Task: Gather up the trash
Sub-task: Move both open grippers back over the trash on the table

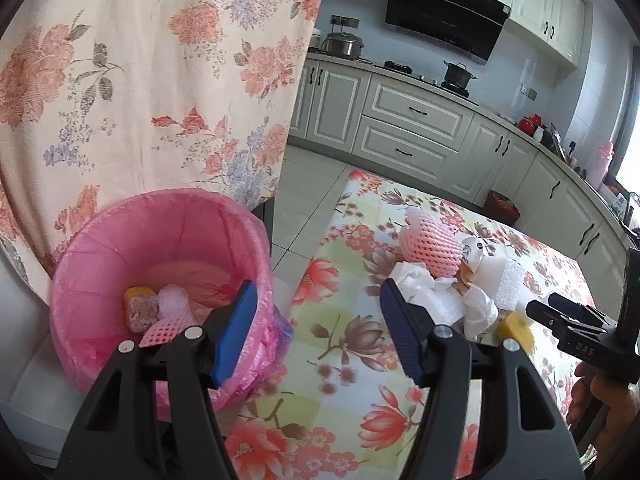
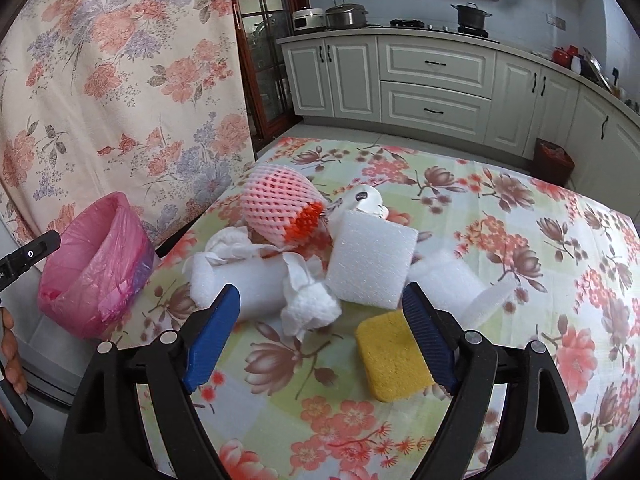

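Floral tablecloth (image 2: 500,248), kitchen cabinets (image 2: 436,80), floral curtain (image 2: 120,80)

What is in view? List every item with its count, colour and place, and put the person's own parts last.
Bin: one, pink liner, left of the table, with trash inside.
Yellow sponge in bin: one, at its bottom.
Foam net in bin: one, pink, beside that sponge.
Table: one, floral cloth.
Foam fruit net: one, pink with orange end, back of the pile.
White foam pieces: several, mid pile.
Crumpled tissues: at least two, white, front of the pile.
Yellow sponge: one, on the table by the right jaws.
Pot: one, dark, on the stove.
Left gripper: blue pads, jaws open, empty.
Right gripper: blue pads, jaws open, empty.
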Motion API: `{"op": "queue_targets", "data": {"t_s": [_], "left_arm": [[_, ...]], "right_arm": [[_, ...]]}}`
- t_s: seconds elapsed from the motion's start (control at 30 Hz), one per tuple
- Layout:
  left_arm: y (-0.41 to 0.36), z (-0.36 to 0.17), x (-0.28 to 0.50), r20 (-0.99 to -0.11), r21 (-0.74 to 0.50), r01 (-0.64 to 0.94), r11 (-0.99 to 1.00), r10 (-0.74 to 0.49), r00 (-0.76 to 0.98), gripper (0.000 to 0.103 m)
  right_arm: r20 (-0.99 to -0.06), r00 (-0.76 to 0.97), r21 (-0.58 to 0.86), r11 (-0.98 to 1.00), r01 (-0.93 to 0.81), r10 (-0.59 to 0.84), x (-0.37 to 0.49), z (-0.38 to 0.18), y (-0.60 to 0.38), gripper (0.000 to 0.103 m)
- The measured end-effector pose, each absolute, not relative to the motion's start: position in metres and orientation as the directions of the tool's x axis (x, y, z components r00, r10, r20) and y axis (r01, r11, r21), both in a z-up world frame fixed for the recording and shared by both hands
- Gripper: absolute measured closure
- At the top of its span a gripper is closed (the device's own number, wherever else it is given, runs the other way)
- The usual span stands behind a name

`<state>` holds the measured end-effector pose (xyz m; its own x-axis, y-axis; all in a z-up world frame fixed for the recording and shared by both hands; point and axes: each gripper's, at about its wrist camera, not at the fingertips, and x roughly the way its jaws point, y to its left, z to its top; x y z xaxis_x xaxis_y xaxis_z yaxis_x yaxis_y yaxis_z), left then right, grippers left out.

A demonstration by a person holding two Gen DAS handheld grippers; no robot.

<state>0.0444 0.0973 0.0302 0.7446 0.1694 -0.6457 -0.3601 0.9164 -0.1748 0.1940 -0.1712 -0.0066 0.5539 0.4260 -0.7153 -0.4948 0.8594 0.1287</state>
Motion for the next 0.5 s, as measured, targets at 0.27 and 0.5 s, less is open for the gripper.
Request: {"op": "queue_targets", "data": {"t_s": [0.27,0.5], "left_arm": [[0.064,0.014,0.070,-0.674,-0.178,-0.295,0.939,0.102,0.732,0.041],[0.041,0.003,0.091,-0.691,-0.179,-0.247,0.952,0.057,0.720,0.041]], "right_arm": [[-0.734,0.556,0.145,0.890,-0.432,0.390,0.195,-0.023,-0.207,0.023],[-0.751,0.548,0.155,0.906,-0.395,0.367,0.198,-0.037,-0.227,0.023]]}}
